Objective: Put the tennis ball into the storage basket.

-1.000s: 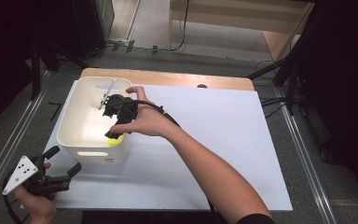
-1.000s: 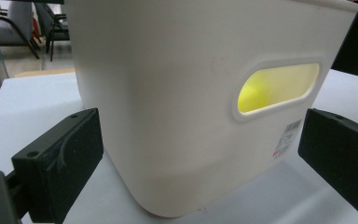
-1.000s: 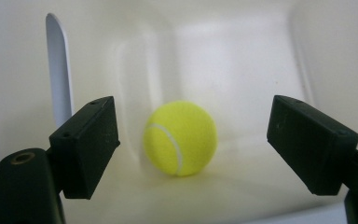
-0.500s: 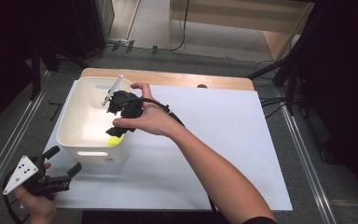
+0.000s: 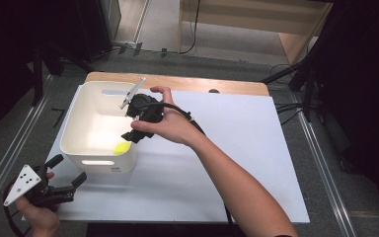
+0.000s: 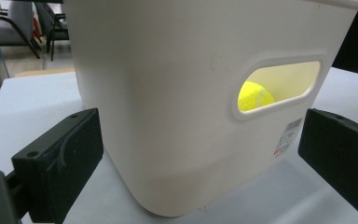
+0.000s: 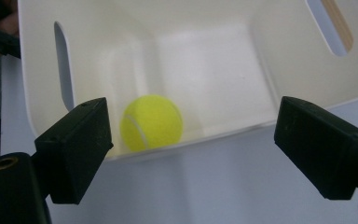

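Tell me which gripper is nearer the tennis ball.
Right. The right gripper hangs open just above the tennis ball in the white bin; the left gripper stays outside, by the bin's front wall.

We hold the right gripper out at the end of a long, nearly straight right forearm that reaches in from the bottom edge and slants up toward the left; the right hand wraps its black body with the thumb raised on top, and the jaws point downward and to the left; its jaws have just been opening and now stand well apart with nothing between their pads. Our left hand sits low at the near left corner, gripping the left gripper roughly level; its jaws are spread wide, clasping nothing.
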`<state>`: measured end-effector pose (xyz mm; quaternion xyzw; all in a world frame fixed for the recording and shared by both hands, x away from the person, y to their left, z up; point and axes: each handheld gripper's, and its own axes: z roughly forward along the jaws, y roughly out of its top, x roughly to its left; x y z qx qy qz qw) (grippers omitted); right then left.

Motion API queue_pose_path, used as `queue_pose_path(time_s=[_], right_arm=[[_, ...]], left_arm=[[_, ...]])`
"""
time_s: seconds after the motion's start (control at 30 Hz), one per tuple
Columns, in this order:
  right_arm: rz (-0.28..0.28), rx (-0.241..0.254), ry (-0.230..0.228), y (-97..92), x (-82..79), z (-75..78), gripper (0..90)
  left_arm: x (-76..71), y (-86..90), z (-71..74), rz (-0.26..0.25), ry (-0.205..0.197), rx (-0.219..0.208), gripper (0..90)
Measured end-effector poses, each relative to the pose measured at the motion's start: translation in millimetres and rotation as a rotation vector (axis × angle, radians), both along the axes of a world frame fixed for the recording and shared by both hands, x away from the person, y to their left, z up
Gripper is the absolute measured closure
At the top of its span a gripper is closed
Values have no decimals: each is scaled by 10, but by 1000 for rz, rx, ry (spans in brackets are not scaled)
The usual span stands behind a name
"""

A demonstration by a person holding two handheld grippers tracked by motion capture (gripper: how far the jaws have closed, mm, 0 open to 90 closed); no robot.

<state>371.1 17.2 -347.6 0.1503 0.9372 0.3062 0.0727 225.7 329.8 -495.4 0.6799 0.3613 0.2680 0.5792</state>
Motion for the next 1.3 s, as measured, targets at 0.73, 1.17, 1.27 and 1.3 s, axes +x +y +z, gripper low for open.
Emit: queue_pose_path(time_s=[0.73, 1.17, 1.27, 1.3], right_arm=[[-90, 17, -14, -557, 46, -186, 99], [-135, 28, -19, -849, 11, -307, 81], [-143, 27, -20, -905, -6, -361, 8], [-154, 25, -17, -926, -20, -374, 8]], left_arm=[[0, -5, -3, 3, 1, 3, 1], [0, -6, -3, 1, 3, 7, 1], [-1, -5, -2, 2, 3, 9, 1], [-1, -4, -2, 2, 3, 9, 1]])
